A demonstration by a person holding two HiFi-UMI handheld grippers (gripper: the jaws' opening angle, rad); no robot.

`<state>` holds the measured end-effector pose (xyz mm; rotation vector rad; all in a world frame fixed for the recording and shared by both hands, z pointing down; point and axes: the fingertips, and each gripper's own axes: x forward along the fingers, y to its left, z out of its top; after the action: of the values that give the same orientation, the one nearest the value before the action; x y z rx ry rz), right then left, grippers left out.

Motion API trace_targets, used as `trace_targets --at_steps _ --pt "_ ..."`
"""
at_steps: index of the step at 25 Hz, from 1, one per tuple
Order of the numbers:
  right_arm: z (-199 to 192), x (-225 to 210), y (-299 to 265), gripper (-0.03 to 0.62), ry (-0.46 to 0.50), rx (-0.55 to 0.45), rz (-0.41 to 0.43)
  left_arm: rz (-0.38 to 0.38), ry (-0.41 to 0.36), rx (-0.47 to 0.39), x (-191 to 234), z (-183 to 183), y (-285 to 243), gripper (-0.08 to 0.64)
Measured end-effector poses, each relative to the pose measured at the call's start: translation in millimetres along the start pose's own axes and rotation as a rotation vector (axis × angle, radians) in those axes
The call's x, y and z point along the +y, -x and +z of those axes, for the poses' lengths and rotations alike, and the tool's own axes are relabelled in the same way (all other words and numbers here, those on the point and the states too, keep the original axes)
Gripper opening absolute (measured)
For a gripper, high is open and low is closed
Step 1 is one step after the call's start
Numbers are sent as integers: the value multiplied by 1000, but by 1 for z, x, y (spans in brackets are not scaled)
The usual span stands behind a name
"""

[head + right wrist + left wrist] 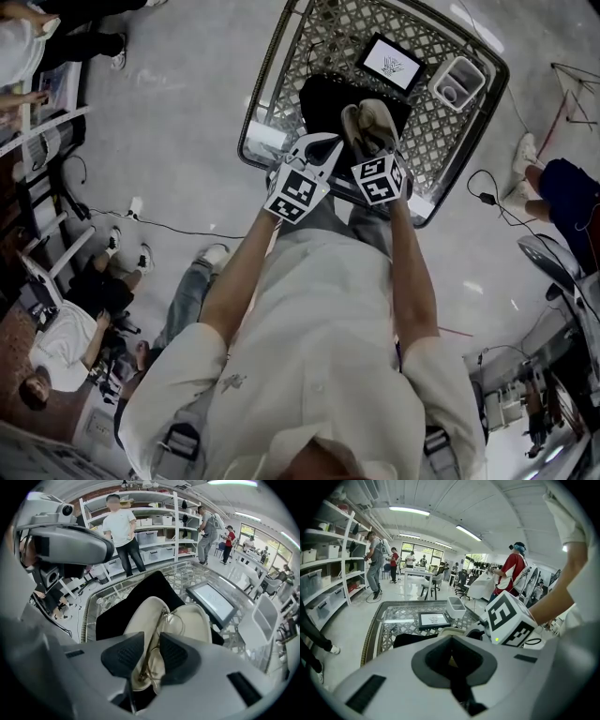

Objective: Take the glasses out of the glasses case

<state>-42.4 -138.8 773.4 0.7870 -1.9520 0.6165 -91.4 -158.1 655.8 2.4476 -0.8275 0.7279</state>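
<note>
The cream glasses case [194, 620] lies open on a black cloth [117, 606] on the glass table. Thin gold-wire glasses [165, 618] rest inside it. My right gripper [151, 651] points steeply down into the case, jaws open. One side of the glasses frame runs up through the gap, and the pads [124, 656] stand off it. In the head view the right gripper [375, 141] is over the case [367, 120]. My left gripper [323, 148] hangs just left of the case. Its dark pads [440, 660] meet, and only the case rim [449, 631] shows beyond them.
A framed tablet [392, 64] and a white bin [457, 82] stand at the far side of the lattice-patterned glass table [258, 112]. Shelving [159, 531] and several people stand around the room. A cable runs across the floor [178, 225].
</note>
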Motion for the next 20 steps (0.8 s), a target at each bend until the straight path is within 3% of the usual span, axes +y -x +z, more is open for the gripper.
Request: trace_targets --at_steps 6,10,20 --pt "-9 1 -14 104 3 44 -1 -4 -3 11 0 -4 3 12" --pt "-9 -1 -24 62 15 47 -19 -6 -7 10 -1 -3 6 12" --pt "-7 -3 -24 26 -58 30 -16 0 -7 9 -3 -5 8 12"
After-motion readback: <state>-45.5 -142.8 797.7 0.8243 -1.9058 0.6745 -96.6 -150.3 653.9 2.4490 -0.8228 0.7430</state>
